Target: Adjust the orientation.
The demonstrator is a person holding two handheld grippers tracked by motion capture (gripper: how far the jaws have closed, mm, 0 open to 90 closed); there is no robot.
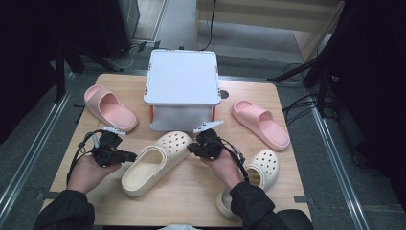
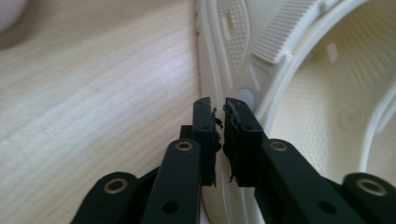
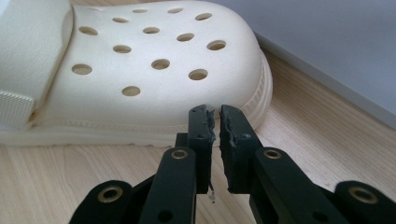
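Two grippers flanked the cream clog (image 1: 155, 163) at the centre of the high view, just below the white box (image 1: 182, 79). Our left gripper (image 1: 128, 155) sat at the clog's heel-side rim, jaws pressed nearly together with nothing between them. Our right gripper (image 1: 191, 147) pointed at the perforated toe, its jaws likewise almost closed and empty. We judged the clog light, springy foam, slightly grippy; the thin collar rim or the strap (image 2: 280, 32) looked the best place to pinch.
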